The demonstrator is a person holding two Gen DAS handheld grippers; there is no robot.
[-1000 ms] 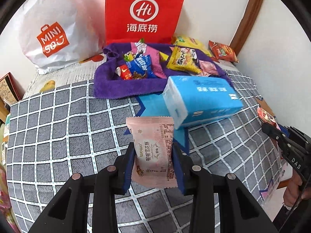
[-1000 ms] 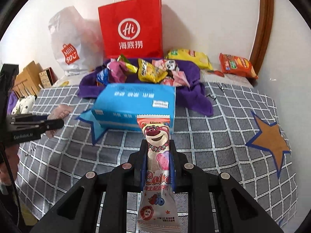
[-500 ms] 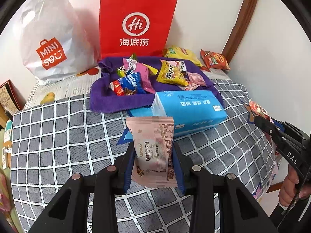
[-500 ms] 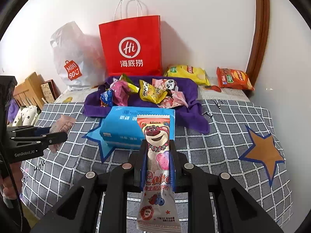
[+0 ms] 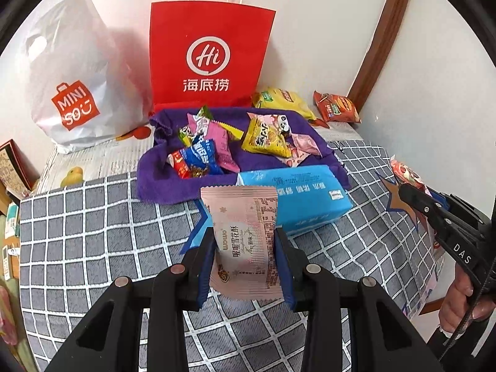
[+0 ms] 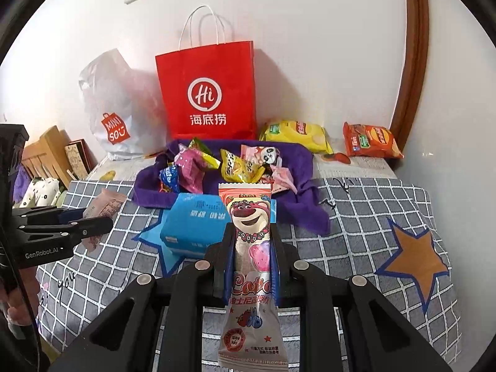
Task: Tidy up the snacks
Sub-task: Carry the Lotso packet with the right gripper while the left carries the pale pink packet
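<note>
Purple towel (image 5: 155, 183), frame centre, holds loose snacks (image 5: 266, 138). Left gripper (image 5: 245, 266) clamps pink packet (image 5: 243, 235); right gripper (image 6: 251, 263) clamps bear packet (image 6: 251, 248).

A grey white-checked bedcover (image 5: 93, 217) bears a purple towel (image 5: 161, 183) and a red bag (image 5: 210, 55).

Straight beyond the fingers, against the wall, the tall red paper bag with white cord handles (image 5: 210, 55) bears a white ringed "Hi" above "海底捞". To its left, the crinkled white plastic bag (image 5: 71, 74) carries an orange tag reading "MINI SO". Between the left fingers, the pale pink foil snack packet (image 5: 245, 241) shows "唯唯雪花酥". Between the right fingers, the long bear-printed snack sachet (image 6: 252, 266) reads "Lotso". The right gripper's black body (image 5: 449, 235) is marked "DAS"; the left gripper's black body (image 6: 46, 238), "GenRobot.AI".
</note>
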